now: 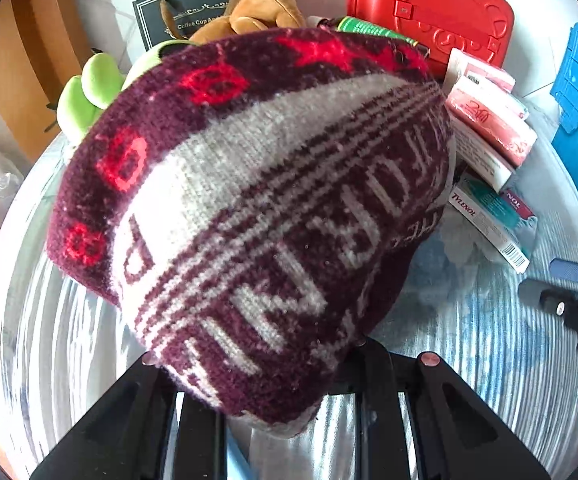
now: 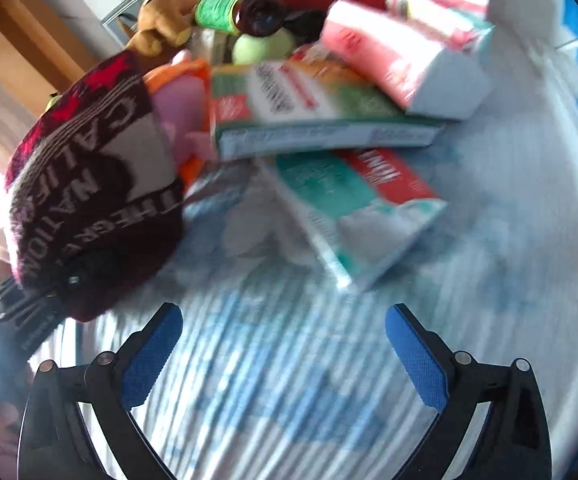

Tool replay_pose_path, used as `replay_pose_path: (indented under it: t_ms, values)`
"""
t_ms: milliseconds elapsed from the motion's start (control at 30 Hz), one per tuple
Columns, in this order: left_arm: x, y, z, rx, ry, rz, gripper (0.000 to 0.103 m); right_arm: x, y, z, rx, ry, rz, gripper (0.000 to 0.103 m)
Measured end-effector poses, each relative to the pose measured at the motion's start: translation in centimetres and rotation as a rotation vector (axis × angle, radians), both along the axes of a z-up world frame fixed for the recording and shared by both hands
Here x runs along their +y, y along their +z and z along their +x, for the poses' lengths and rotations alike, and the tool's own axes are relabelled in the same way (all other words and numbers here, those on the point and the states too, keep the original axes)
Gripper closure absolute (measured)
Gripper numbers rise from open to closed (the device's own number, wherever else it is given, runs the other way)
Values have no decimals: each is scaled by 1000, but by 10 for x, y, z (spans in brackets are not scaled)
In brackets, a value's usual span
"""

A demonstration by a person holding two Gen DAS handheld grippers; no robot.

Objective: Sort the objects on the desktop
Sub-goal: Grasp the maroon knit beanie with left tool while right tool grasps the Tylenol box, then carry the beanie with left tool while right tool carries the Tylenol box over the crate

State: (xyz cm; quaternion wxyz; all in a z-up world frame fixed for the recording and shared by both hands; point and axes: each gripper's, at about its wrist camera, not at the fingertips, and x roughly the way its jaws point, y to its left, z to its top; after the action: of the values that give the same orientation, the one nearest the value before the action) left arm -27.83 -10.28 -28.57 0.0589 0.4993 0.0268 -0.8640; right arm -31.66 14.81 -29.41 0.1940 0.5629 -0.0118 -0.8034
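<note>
Clenched on the knitted hat (image 1: 249, 216), my left tongs (image 1: 285, 392) carry it; my right tongs (image 2: 283, 344) gape, empty. Nearby box (image 1: 489, 224) reads TYLENOL.

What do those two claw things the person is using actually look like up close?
Each is a black plastic two-finger claw. On the right gripper the fingers curve like tongs and carry bright blue textured pads on their inner faces, with small round silver pins at the hinges. The left gripper shows black, wedge-shaped finger frames with triangular cut-outs and the same round pins. No cables or sleeves are visible.
</note>
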Motion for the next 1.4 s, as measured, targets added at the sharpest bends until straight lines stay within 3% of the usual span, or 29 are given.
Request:
replay_pose_path:
  t_ms: [100,400,500,633,700,867,1067,1233,1400]
  values:
    - [10,7,-3,17,-17,-7,83,16,6,-14,35,-28,43,0]
    - [20,3,-38,1,-35,-40,83,5,-11,-67,60,65,116,0]
    - [21,-6,-56,-14,-23,-37,83,-4,-19,-71,57,96,135,0]
    - [20,-9,-59,-14,-19,-32,83,-19,-24,-66,85,112,235,1]
    - [19,-6,-55,-6,-21,-23,83,-23,-21,-58,97,110,237,18]
    - [17,22,-29,55,-32,7,83,-25,-14,-19,52,108,193,24]
    - [13,89,28,221,-45,-17,83,-9,40,43,151,42,121,25]
    - [17,146,68,358,-60,-65,83,5,103,128,340,-13,86,25]
    - [32,187,89,446,-81,-68,83,22,167,156,506,-77,65,25]
